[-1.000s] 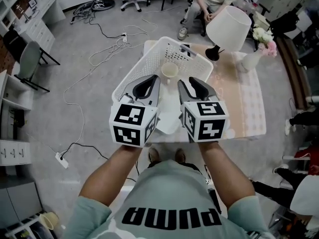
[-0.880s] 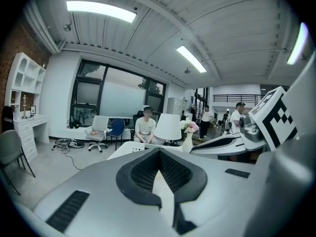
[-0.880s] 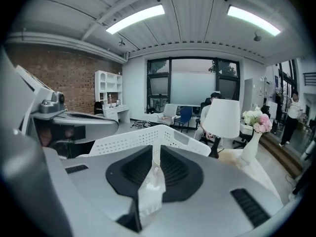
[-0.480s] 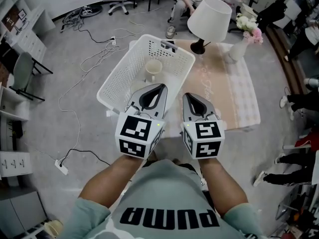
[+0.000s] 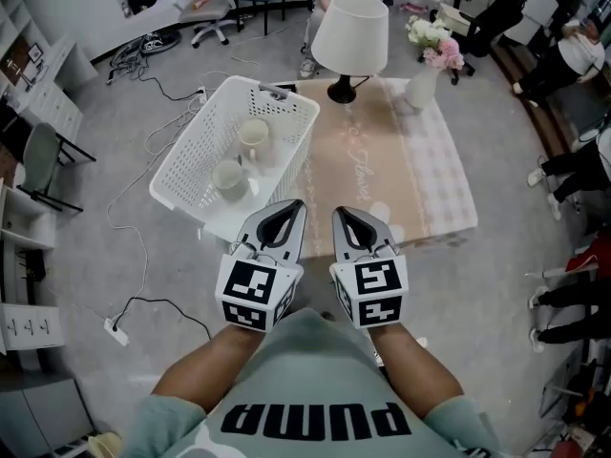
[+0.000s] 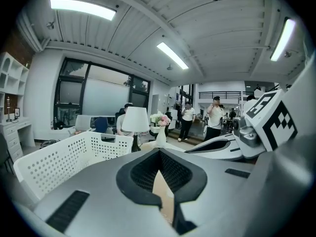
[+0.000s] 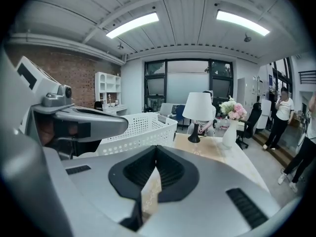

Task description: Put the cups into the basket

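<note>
The white perforated basket [image 5: 186, 156] stands on the left end of the table [image 5: 382, 160]. Two cream cups lie inside it, one [image 5: 253, 134] farther back and one [image 5: 227, 175] nearer. My left gripper [image 5: 286, 208] and right gripper [image 5: 341, 215] hang side by side at the table's near edge, drawn back from the basket. Both are shut with nothing between their jaws. The left gripper view has the basket [image 6: 59, 157] ahead on the left. In the right gripper view the basket [image 7: 143, 130] sits ahead, left of centre.
A white lamp [image 5: 350, 31] and a vase of flowers [image 5: 425, 74] stand at the table's far end. A pale cloth covers the table. Cables trail over the floor to the left. People sit and stand beyond the table and at the right.
Both grippers have come back from above the basket to the table's near edge. A second cup now shows in the basket, where only one showed before.
</note>
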Motion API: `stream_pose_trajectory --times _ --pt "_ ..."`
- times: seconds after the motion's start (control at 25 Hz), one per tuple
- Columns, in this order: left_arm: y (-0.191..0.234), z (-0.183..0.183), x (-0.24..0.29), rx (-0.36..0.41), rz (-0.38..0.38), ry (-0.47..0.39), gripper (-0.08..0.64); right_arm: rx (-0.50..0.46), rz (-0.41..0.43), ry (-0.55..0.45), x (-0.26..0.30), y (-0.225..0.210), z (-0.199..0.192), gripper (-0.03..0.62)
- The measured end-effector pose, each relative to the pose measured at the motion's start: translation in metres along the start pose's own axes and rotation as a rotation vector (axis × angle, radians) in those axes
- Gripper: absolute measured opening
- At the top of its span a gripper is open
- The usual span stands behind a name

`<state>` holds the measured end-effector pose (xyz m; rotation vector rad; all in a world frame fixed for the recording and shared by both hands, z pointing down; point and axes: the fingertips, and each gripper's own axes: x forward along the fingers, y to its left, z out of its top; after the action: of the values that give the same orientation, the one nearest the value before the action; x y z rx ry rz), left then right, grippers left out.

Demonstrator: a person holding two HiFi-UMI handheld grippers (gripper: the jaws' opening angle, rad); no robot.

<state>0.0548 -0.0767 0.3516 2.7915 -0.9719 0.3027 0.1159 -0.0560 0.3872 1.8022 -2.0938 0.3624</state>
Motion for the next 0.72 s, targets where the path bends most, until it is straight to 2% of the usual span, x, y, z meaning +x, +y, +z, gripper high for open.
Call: stream_pose_trajectory --times 0.28,0.56,0.72 --pt "-0.049 -0.029 -0.006 -0.017 0.054 0.031 0.003 -0.025 0.046 -0.011 -0.045 -0.016 -0.019 0.015" --pt "-0.073 -0.064 -0.027 -0.058 0.127 0.085 0.003 -0.056 0.129 0.004 -0.073 -0.006 -0.054 0.015" --pt "-0.078 -0.074 -0.038 -0.035 0.140 0.096 0.003 -0.068 0.145 0.019 -0.080 0.003 -0.071 0.015"
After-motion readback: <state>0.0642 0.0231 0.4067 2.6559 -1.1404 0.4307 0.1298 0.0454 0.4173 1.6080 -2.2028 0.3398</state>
